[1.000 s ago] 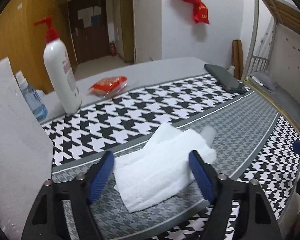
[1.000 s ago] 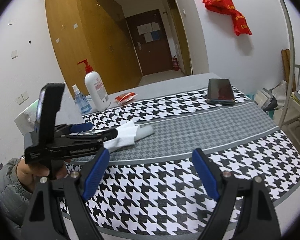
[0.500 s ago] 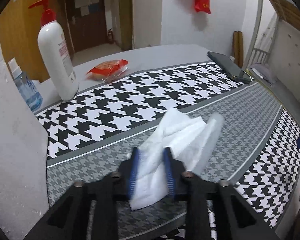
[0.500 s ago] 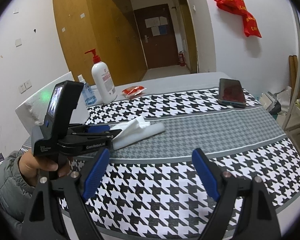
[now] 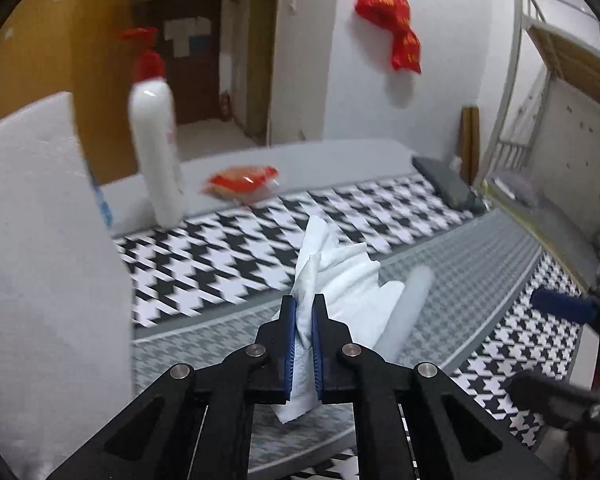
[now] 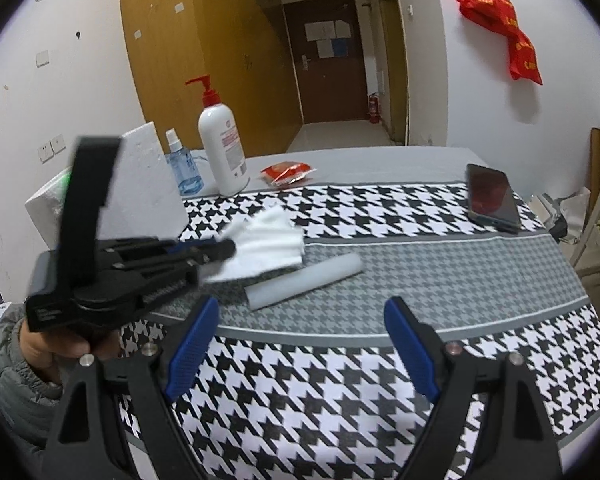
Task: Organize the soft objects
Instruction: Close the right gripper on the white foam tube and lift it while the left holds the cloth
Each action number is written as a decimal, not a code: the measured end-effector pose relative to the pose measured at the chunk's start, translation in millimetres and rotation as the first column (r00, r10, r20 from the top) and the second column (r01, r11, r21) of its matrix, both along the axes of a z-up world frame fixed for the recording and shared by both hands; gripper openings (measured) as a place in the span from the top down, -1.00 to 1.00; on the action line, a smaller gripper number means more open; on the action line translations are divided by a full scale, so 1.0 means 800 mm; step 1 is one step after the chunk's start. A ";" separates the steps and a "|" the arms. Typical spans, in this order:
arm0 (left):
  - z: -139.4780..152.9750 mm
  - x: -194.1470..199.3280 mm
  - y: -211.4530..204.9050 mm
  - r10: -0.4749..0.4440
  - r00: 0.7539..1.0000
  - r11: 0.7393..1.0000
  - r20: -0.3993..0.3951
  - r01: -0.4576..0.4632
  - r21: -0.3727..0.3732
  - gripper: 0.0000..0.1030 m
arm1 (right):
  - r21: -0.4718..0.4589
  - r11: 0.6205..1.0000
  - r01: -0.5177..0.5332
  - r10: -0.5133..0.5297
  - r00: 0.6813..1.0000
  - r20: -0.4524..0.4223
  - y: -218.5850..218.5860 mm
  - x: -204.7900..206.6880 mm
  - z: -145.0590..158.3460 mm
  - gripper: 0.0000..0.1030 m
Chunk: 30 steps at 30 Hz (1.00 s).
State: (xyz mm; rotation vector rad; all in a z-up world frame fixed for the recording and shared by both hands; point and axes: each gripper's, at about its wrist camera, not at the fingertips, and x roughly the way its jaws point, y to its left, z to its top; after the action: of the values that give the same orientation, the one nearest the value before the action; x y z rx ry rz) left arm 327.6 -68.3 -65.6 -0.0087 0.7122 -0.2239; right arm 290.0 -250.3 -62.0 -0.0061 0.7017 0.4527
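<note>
1. White foam board [image 6: 148,184] stands upright at the far left of the counter [image 6: 440,272], and in my left wrist view it fills the whole left side.
2. Just right of the board I see a small blue spray bottle [image 6: 184,170] and a tall white pump bottle [image 6: 222,148] with a red pump, both upright at the back edge.
3. My left gripper [image 5: 303,320] has its jaws pressed together on a white cloth [image 5: 340,280]; they have just been closing, and the cloth is bunched between the blue pads.
4. From the right wrist view the cloth looks lifted at the pinched end, and it fans out beyond the jaws over the grey band of the patterned cover. I cannot tell whether its far edge touches the cover.
5. A pale foam roll [image 6: 304,280] lies on the grey band just beside and below the cloth, slanting up to the right.
6. A red snack packet [image 6: 286,172] lies on the plain grey strip behind the houndstooth pattern, right of the pump bottle.
7. My right gripper [image 6: 300,344] hangs over the near houndstooth band with its jaws spread wide and nothing between them.
8. A dark phone [image 6: 492,196] lies flat at the far right of the counter, well apart from the cloth.
</note>
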 end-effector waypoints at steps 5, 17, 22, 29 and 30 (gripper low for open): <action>0.006 -0.005 0.014 0.045 0.998 0.999 0.037 -0.045 0.008 0.84 | -0.041 0.999 0.004 -0.006 0.999 -0.048 0.026 0.016 -0.007 -0.70; 0.013 -0.021 0.027 0.075 0.992 0.997 0.103 -0.077 0.019 0.84 | -0.113 0.983 0.147 -0.157 0.984 -0.084 0.059 0.044 -0.017 -0.70; 0.009 -0.026 0.027 0.064 0.992 0.997 0.107 -0.068 0.035 0.84 | -0.111 0.976 0.185 -0.200 0.970 -0.141 0.064 0.060 -0.030 -0.59; 0.007 -0.025 0.026 0.056 0.994 0.998 0.096 -0.059 0.030 0.84 | -0.132 0.972 0.194 -0.221 0.944 -0.244 0.066 0.082 -0.054 -0.23; 0.007 -0.025 0.026 0.054 0.994 0.998 0.096 -0.057 0.031 0.84 | -0.135 0.972 0.194 -0.221 0.946 -0.237 0.067 0.082 -0.053 -0.23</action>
State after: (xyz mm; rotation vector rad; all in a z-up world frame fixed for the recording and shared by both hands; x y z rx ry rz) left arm 307.5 -47.7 -60.3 0.0141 0.6199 -0.1584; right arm 355.2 -196.7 -104.4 0.0219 0.9657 0.2123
